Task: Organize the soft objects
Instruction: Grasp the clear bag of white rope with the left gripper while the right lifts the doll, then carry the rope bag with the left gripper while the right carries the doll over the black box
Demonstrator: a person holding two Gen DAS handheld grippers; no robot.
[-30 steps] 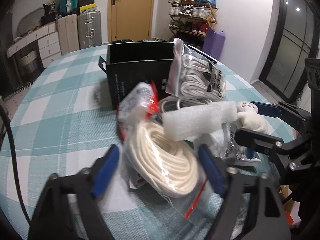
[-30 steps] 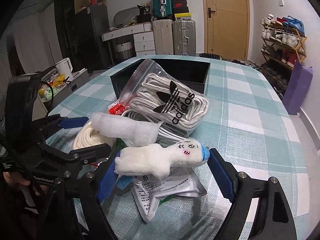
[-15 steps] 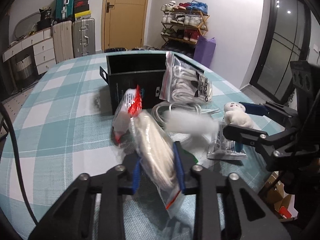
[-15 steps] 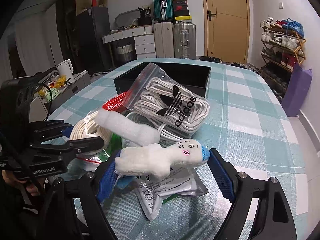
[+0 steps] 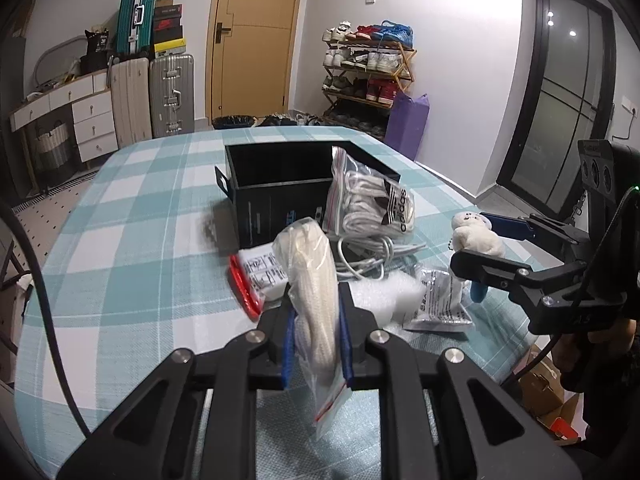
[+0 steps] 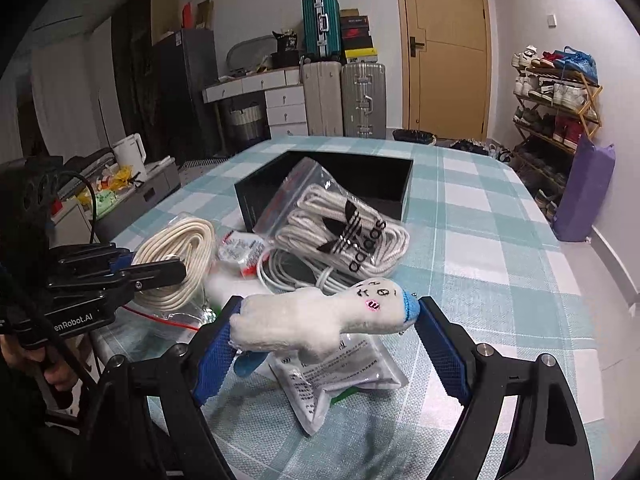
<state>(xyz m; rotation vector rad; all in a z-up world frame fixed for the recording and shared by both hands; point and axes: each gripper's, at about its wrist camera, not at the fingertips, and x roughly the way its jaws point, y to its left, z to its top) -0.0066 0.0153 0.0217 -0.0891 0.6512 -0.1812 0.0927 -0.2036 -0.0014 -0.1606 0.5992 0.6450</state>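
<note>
My left gripper [image 5: 316, 304] is shut on a clear bag of cream rope [image 5: 314, 264], which hangs lifted above the checked tablecloth [image 5: 140, 240]. Seen from the right wrist, the left gripper [image 6: 156, 264] pinches that rope coil [image 6: 180, 248] at the left. My right gripper [image 6: 330, 308] is shut on a white plush toy [image 6: 304, 320], which spans lengthwise between the blue pads. In the left wrist view the plush toy [image 5: 468, 226] sits in the right gripper [image 5: 472, 242] at the right. An open black box [image 5: 280, 184] stands behind the pile.
Leaning on the box is a zip bag of white laces [image 5: 372, 204] over a grey cable coil [image 5: 368, 256]. A white foam piece [image 5: 384, 296], a printed packet [image 5: 438, 300] and a red-edged packet [image 5: 256, 276] lie on the cloth. The table edge runs at the right.
The left jaws closed on the rope bag and raised it. The foam piece slid off the rope onto the cloth. The right gripper rose a little with the plush toy.
</note>
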